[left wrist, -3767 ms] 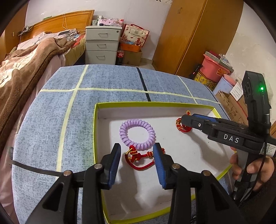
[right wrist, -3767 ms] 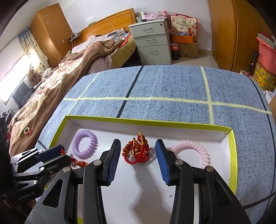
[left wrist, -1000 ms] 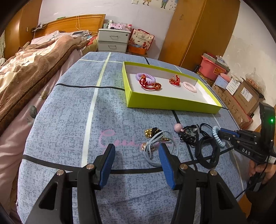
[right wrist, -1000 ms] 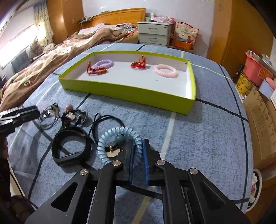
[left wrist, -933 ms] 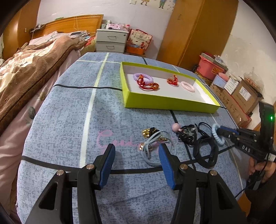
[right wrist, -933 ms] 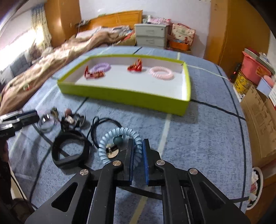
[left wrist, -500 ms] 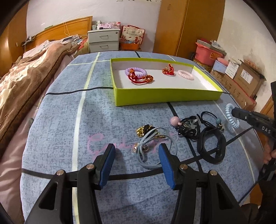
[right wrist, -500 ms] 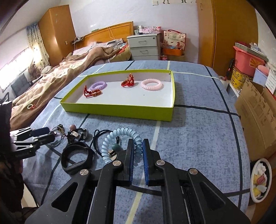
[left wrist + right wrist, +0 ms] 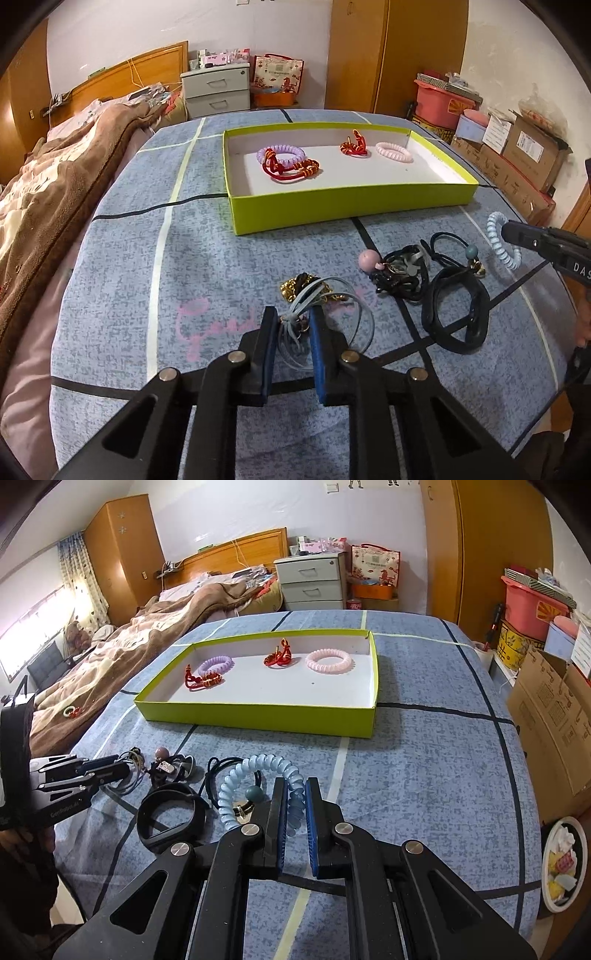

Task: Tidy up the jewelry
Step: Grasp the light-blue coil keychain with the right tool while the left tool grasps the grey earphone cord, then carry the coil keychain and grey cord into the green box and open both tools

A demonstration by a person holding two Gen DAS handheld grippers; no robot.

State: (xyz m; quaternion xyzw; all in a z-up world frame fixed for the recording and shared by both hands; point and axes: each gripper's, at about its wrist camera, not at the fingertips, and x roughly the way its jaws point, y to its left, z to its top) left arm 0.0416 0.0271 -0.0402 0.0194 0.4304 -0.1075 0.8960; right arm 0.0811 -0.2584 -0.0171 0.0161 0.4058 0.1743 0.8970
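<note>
Two grippers working near the green tray (image 9: 332, 210), left gripper (image 9: 291, 325) just closing, pinching a grey cord loop (image 9: 325, 314) in front of it, right gripper (image 9: 293, 805) clenching a blue coil band (image 9: 255, 771) nearer its right end.

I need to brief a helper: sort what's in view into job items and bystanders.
Job:
- green tray
- blue coil band in right hand-held gripper
- grey cord bracelet in left hand-held gripper
- black band

Bystanders:
- bed
- drawers
- cardboard boxes
</note>
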